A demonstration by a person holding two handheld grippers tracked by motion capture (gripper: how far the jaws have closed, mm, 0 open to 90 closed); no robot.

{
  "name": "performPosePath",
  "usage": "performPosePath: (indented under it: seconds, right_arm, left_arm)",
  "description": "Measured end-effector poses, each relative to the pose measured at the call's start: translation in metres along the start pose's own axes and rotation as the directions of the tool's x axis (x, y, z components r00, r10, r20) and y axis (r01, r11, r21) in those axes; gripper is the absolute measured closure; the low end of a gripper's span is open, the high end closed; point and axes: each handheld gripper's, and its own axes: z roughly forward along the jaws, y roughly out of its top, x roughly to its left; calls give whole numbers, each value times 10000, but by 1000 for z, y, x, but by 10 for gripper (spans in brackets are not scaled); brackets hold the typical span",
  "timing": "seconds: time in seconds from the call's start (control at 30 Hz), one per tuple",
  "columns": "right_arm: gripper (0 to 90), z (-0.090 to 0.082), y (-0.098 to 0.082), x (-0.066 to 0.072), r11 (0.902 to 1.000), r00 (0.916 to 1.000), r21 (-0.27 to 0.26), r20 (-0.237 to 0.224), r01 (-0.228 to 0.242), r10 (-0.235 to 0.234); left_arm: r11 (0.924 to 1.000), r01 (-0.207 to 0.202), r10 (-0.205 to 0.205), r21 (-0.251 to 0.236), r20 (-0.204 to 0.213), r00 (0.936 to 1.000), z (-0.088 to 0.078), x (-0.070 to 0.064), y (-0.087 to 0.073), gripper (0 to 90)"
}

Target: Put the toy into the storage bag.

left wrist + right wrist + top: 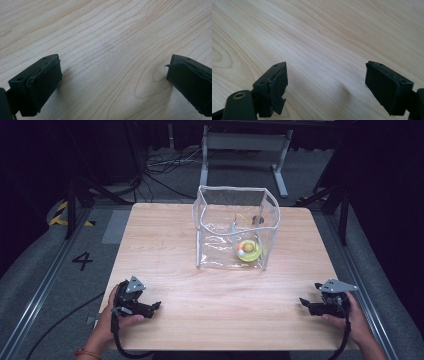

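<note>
A clear plastic box-shaped bag [235, 227] stands upright on the far middle of the wooden table [165, 250]. Inside it lie a yellow-green ring with an orange and a white ball [248, 249] and a small item with a yellow cord [242, 219]. My left gripper [153, 307] rests low at the near left, held in a hand, jaws wide apart over bare wood [112, 50]. At the near right, my right gripper [306, 302] is open too, nothing between its pads [274, 85].
A metal stand [245, 150] and loose cables [165, 162] sit on the floor beyond the table. Dark frame legs stand at both far corners. A floor mark "4" [82, 260] lies to the left. Broad bare wood separates the grippers from the bag.
</note>
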Motion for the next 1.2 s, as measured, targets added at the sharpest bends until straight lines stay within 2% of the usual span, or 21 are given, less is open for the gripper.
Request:
performPosePath:
  seconds: [0.03,0.07,0.1,0.17,0.23,0.37,0.43,0.5,0.6,1.03,1.2]
  right_arm:
    - [186,0,0,0,10000,10000,0,0,0,0]
    - [197,0,-9,0,9992,9992,-153,-134,-366,364]
    - [197,0,-9,0,9992,9992,-153,-134,-366,364]
    - [186,-2,-18,-2,9952,9961,-477,-290,-851,838]
    - [186,-3,-20,-4,9943,9949,-421,-303,-977,965]
    - [163,-1,-20,-9,9858,9841,-130,-627,-1674,1663]
    - [161,-1,-20,-9,9858,9842,-123,-611,-1673,1663]
    - [145,-1,-20,-6,9827,9823,-101,-344,-1848,1844]
    - [145,-2,-20,-5,9807,9805,-84,-231,-1955,1952]
    - [145,-2,-20,-5,9805,9804,-89,-229,-1962,1959]
    - [145,-2,-20,-5,9806,9804,-91,-224,-1958,1956]
  left_arm:
    - [10000,0,0,0,0,10000,0,0,0,1]
    - [10000,12,-12,-9,-26,10000,0,0,0,1]
    - [10000,12,-12,-9,-26,10000,0,0,0,2]
    - [10000,-24,24,-27,-68,10000,0,0,0,2]
    - [10000,-14,14,-30,-60,10000,0,0,0,2]
    - [10000,82,-83,-30,-69,9999,0,-1,0,2]
    - [10000,92,-93,-30,-75,9999,0,-1,0,1]
    - [9998,170,-170,-35,-120,9998,1,-2,0,2]
    - [9999,169,-170,-24,-152,9997,1,-2,1,1]
    - [9999,173,-172,3,-185,9997,1,-2,1,2]
    - [9995,306,-308,-41,-338,9990,0,-3,0,1]
